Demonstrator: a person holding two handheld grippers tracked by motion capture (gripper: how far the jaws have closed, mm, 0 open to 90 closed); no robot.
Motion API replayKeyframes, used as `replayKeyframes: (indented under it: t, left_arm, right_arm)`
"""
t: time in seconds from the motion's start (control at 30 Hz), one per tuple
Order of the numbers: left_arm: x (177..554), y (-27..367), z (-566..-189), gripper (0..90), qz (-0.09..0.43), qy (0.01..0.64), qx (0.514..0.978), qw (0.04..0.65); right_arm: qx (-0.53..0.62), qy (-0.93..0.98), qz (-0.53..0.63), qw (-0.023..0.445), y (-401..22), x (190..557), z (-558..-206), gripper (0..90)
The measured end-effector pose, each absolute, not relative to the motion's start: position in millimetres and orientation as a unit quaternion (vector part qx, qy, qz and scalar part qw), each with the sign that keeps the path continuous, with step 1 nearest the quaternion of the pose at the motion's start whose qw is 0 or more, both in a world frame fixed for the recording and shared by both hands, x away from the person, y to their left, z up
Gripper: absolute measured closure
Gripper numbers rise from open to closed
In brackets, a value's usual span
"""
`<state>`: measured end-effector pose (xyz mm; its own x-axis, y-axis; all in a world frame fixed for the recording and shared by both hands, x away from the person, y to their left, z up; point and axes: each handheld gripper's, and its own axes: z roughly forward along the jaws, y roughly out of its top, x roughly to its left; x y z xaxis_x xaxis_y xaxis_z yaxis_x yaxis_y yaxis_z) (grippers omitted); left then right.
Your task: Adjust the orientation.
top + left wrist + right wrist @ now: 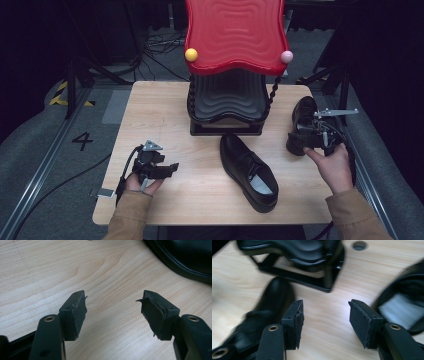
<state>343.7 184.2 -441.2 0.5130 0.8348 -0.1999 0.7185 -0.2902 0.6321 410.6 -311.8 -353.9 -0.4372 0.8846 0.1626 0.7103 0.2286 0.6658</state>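
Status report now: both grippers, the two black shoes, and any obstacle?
Left gripper open, empty, over bare table. Right gripper open, empty, beside right-hand shoe. Centre shoe lies free. Red-topped rack stands behind; nothing blocks.

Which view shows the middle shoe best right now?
The high view: the middle shoe lies whole on the table before the rack, toe toward it. The right gripper view shows it blurred, left of the right gripper. The left gripper view catches a black edge, likely its side.
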Motion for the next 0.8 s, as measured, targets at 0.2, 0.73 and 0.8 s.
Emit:
replayKeyframes:
  t: [0.2, 0.73, 0.8]
  left_arm:
    - [343.1, 187.2, -441.6, 37.0, 0.085, 0.489, 0.797, 0.344]
    - [344.4, 187.5, -444.2, 41.1, 0.066, 0.494, 0.797, 0.341]
    - [344.3, 186.9, -444.4, 41.3, 0.065, 0.495, 0.796, 0.341]
  right_arm:
    - [0.566, 0.761, 0.286, 0.136, -327.4, 454.6, -370.0, 46.6]
    - [0.604, 0.774, 0.179, 0.064, -321.1, 502.3, -421.2, 57.7]
    - [0.603, 0.777, 0.166, 0.075, -319.1, 503.6, -424.7, 64.4]
